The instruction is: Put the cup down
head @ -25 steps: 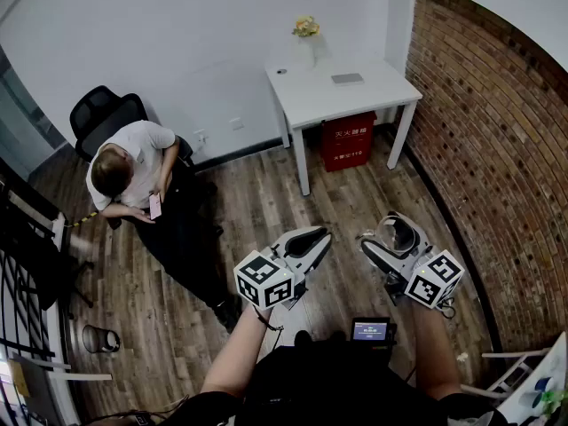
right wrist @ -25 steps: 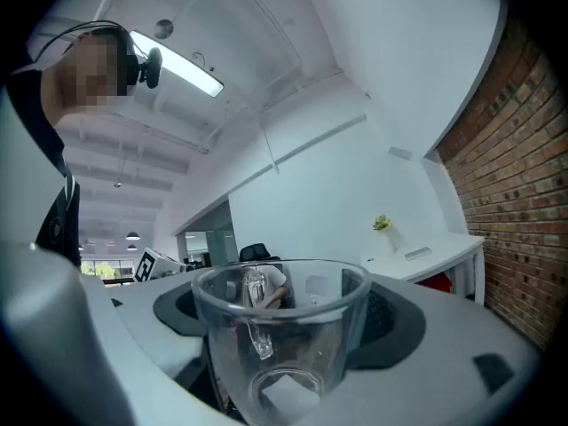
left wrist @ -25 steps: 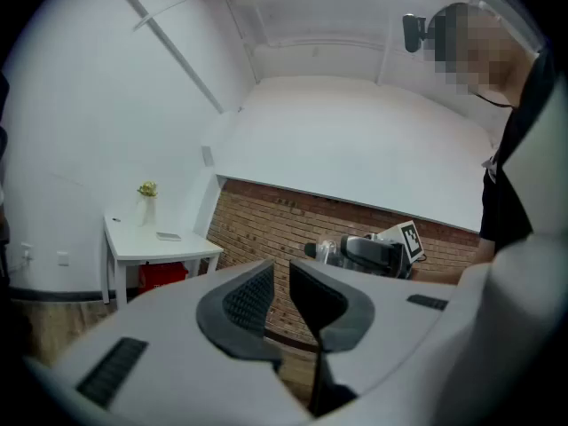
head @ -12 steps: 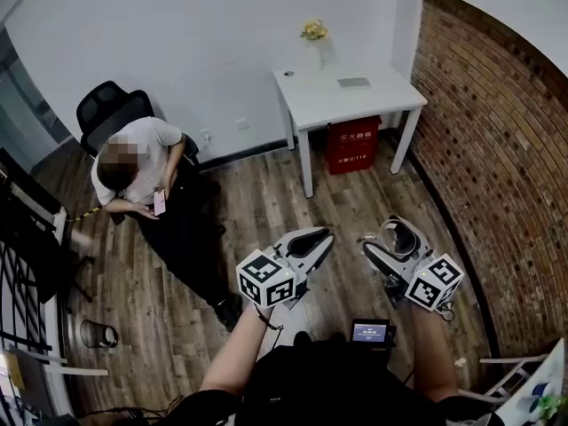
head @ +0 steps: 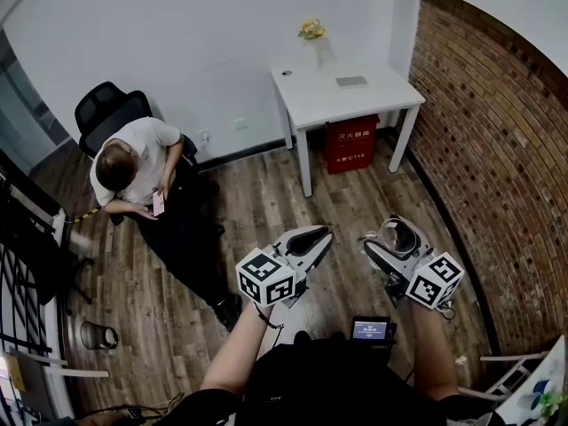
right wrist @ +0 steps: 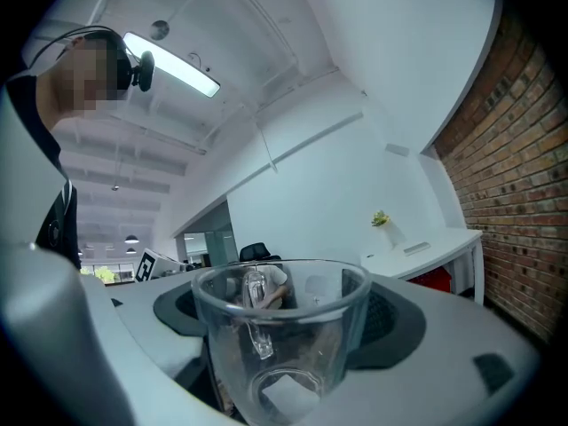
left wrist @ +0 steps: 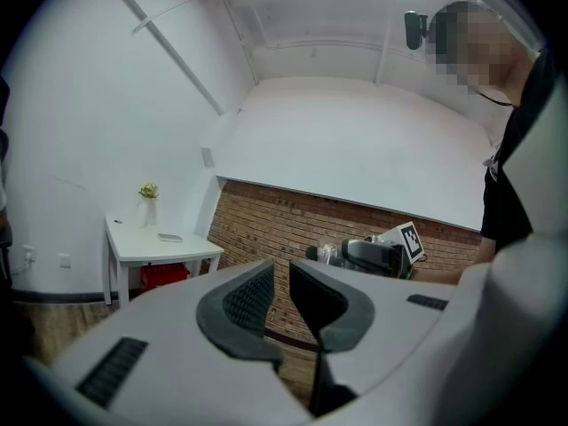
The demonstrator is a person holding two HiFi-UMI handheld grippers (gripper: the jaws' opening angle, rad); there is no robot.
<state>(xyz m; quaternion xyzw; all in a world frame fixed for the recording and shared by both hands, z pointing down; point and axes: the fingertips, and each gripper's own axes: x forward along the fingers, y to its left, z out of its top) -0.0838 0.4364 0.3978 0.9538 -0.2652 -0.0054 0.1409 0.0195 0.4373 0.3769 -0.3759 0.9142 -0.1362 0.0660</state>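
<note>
A clear glass cup [right wrist: 280, 327] with a handle stands upright between the jaws of my right gripper [right wrist: 280, 313], which is shut on its sides. In the head view the cup [head: 398, 234] and right gripper [head: 397, 243] hang in the air over the wooden floor, well short of the white table [head: 382, 91]. My left gripper [head: 311, 240] is level with it to the left. Its jaws [left wrist: 277, 298] stand shut to a thin slit with nothing between them. The left gripper view also catches the right gripper [left wrist: 377, 254] against the brick wall.
A vase of flowers [head: 311, 38] and a flat grey object [head: 351, 81] sit on the table, a red box [head: 347, 142] beneath it. A person [head: 142, 171] sits on a black chair at the left. A brick wall [head: 497, 149] runs along the right.
</note>
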